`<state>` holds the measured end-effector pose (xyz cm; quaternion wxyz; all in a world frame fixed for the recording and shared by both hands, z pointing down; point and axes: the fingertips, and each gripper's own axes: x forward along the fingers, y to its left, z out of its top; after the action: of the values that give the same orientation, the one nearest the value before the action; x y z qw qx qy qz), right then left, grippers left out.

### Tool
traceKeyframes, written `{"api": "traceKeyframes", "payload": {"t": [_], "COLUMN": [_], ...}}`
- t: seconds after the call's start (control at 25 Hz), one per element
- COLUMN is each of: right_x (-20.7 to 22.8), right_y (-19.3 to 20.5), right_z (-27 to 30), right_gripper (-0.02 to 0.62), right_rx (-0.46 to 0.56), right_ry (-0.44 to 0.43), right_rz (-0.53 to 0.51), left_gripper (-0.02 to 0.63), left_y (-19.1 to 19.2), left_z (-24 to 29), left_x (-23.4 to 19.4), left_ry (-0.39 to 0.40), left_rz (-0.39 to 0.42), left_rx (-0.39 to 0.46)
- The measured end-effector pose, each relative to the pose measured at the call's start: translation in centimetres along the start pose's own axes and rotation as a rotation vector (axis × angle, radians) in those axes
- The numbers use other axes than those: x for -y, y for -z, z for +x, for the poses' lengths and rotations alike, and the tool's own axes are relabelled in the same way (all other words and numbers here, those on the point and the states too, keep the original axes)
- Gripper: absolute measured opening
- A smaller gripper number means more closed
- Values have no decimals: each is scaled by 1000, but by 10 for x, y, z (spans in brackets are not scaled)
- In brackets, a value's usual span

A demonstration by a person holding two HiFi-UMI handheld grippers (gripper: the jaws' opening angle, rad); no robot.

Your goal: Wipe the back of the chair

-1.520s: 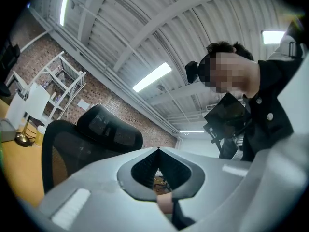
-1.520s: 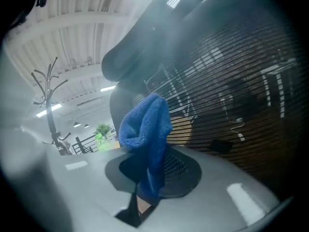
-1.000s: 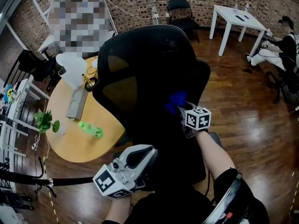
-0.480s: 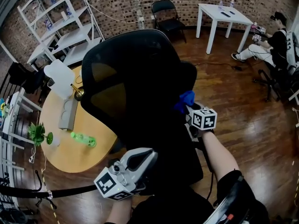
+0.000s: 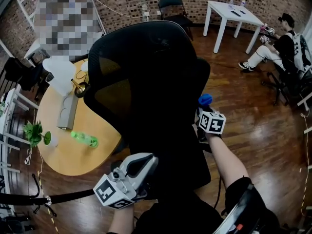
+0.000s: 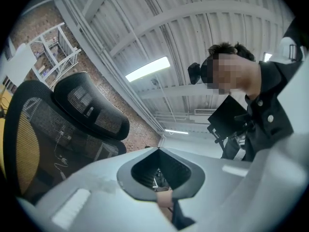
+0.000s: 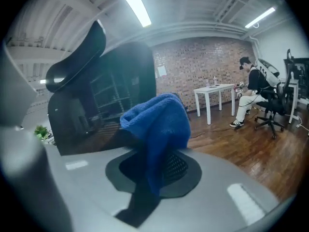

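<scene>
The black mesh office chair (image 5: 146, 82) fills the middle of the head view, its back towards me and its headrest (image 6: 91, 112) on top. My right gripper (image 5: 206, 112) is shut on a blue cloth (image 5: 205, 100) and sits at the right edge of the chair back. In the right gripper view the blue cloth (image 7: 157, 120) bulges out of the right gripper (image 7: 155, 161), with the chair back (image 7: 104, 95) just to its left. My left gripper (image 5: 146, 165) hangs low by the chair's lower back, and the left gripper (image 6: 158, 151) stands shut with nothing in it.
A round wooden table (image 5: 73, 155) at the left holds a green bottle (image 5: 84, 139), a small plant (image 5: 35, 133) and a grey box (image 5: 67, 112). A white table (image 5: 231, 14) and a folding chair (image 5: 171, 6) stand at the back. A person (image 5: 287, 38) sits at the right.
My right gripper has carried the blue cloth rightwards across the chair back, from its middle to its right edge. The left gripper has stayed low.
</scene>
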<state>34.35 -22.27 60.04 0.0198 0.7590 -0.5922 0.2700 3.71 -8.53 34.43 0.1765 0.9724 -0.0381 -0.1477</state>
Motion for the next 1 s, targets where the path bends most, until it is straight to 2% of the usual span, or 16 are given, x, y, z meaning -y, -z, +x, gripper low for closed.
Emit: {"api": "traceKeyframes", "payload": {"t": [0.16, 0.32, 0.48, 1.0], "right_x": [-36, -86, -142, -270], "right_y": [29, 66, 92, 160], "right_z": [10, 19, 26, 35], "right_gripper": [57, 57, 57, 55], "right_rx": [-55, -127, -167, -259], "right_ry": [-46, -172, -282, -484], "right_rz": [-35, -143, -190, -301], "left_gripper": [-3, -3, -3, -3], "left_y": [-3, -3, -8, -19], "left_z": [-18, -43, -71, -148], "left_x": [-3, -5, -10, -6], "left_ry": [-39, -76, -140, -324], "left_rz": [-3, 11, 23, 54], "left_rx": [10, 10, 22, 88]}}
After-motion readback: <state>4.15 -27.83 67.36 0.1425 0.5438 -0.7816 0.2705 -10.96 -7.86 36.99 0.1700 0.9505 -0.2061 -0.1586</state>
